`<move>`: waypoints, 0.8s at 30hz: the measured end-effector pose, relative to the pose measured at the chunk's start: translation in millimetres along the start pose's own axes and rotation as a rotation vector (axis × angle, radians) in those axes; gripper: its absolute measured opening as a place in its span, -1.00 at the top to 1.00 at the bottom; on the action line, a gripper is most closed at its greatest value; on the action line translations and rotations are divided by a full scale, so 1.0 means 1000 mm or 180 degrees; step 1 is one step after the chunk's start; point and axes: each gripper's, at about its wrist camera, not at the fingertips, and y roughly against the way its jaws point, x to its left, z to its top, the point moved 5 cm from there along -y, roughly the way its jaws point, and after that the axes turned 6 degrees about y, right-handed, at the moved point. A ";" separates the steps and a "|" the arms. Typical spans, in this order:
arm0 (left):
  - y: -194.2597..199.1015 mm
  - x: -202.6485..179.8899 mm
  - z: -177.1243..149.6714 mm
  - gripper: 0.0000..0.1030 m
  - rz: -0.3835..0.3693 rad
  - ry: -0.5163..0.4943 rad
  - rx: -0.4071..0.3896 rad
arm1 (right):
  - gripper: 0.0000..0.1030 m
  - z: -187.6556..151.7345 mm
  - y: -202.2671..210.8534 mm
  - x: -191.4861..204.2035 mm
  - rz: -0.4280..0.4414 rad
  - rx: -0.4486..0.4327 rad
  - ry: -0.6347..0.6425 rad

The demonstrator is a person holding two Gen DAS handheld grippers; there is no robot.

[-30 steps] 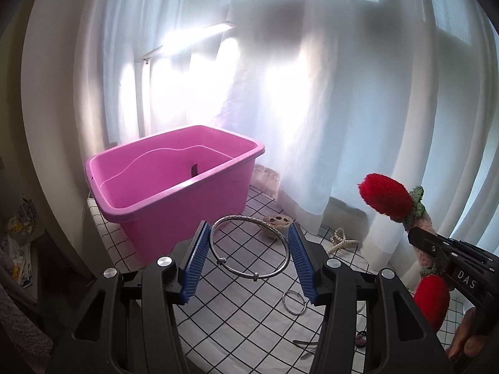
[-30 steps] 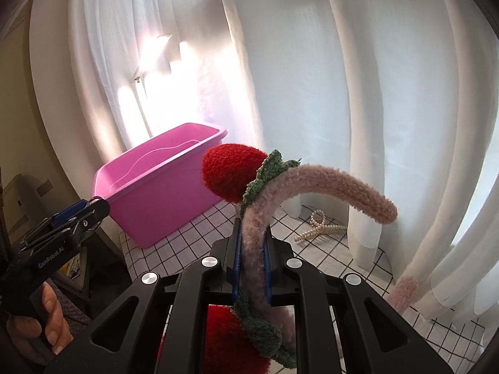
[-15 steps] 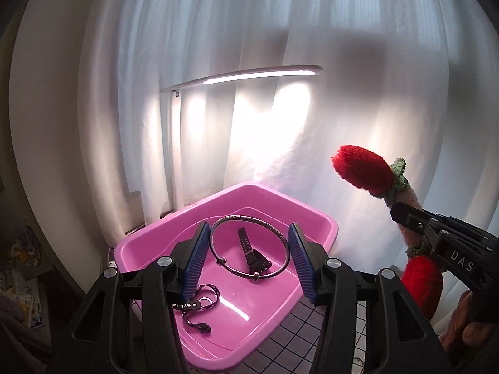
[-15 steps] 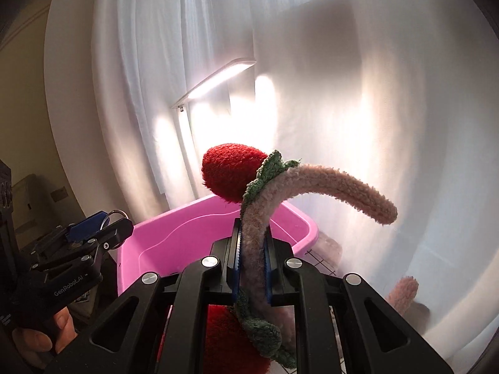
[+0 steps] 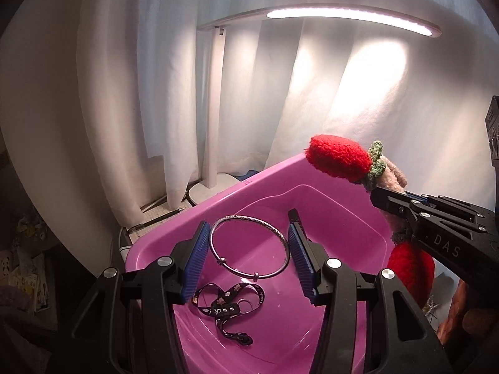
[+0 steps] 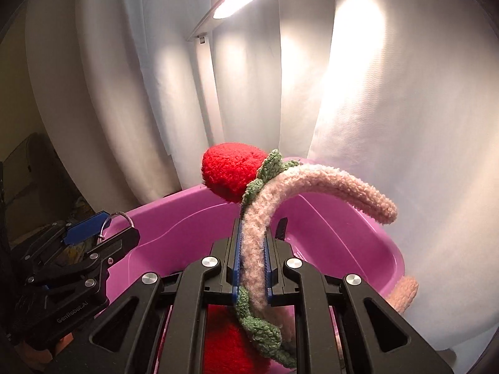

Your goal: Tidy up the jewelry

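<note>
Left gripper (image 5: 248, 260) grips a silver bangle (image 5: 249, 247) over the pink tub (image 5: 327, 196); right gripper (image 6: 252, 260) is clamped on a fuzzy pink headband (image 6: 315, 184).

The left gripper's blue pads (image 5: 196, 263) stand partly apart, pressing the bangle's two sides; the ring lies roughly flat across the jaws, its small beads on the near arc. Below the gripper, on the tub floor, lies a black patterned strap (image 5: 230, 305) bearing letters that read "ck". The right gripper's jaws are fully closed on the headband; the band's arc rises out of the jaws and bends over to the right, free end forward and right, with a red pom-pom (image 6: 230, 171) and green leaf trim ahead of the fingertips. Readable markings: "DAS" on the right gripper body, "GenRobot.AI" on the left.
</note>
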 end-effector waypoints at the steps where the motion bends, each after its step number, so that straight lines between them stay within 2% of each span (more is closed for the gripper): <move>1: -0.005 0.001 -0.002 0.03 0.0013 0.0012 0.0058 | 0.77 -0.001 -0.012 0.000 0.0029 0.0093 -0.0003; 6: -0.029 0.007 -0.011 0.03 0.0134 0.0037 0.0405 | 0.78 -0.010 -0.053 0.002 0.0137 0.0559 0.0018; 10: -0.041 0.014 -0.016 0.02 0.0196 0.0083 0.0617 | 0.77 -0.016 -0.068 0.002 0.0126 0.0792 -0.0047; 12: -0.046 0.017 -0.019 -0.01 0.0228 0.0108 0.0717 | 0.61 -0.016 -0.074 0.004 0.0070 0.0826 -0.0059; 14: -0.050 0.019 -0.021 -0.01 0.0245 0.0139 0.0788 | 0.28 -0.017 -0.072 0.003 -0.0054 0.0811 -0.0063; 15: -0.051 0.021 -0.021 -0.08 0.0263 0.0147 0.0805 | 0.23 -0.016 -0.071 0.002 -0.0086 0.0777 -0.0069; 16: -0.051 0.023 -0.022 -0.30 0.0285 0.0153 0.0811 | 0.15 -0.015 -0.069 0.000 -0.0099 0.0754 -0.0079; 17: -0.052 0.025 -0.021 -0.38 0.0303 0.0166 0.0792 | 0.09 -0.015 -0.067 -0.002 -0.0111 0.0747 -0.0088; 19: -0.048 0.028 -0.020 -0.47 0.0328 0.0191 0.0731 | 0.09 -0.014 -0.066 -0.004 -0.0123 0.0757 -0.0101; 24: -0.045 0.033 -0.020 -0.53 0.0357 0.0215 0.0728 | 0.08 -0.018 -0.063 -0.007 -0.0133 0.0753 -0.0176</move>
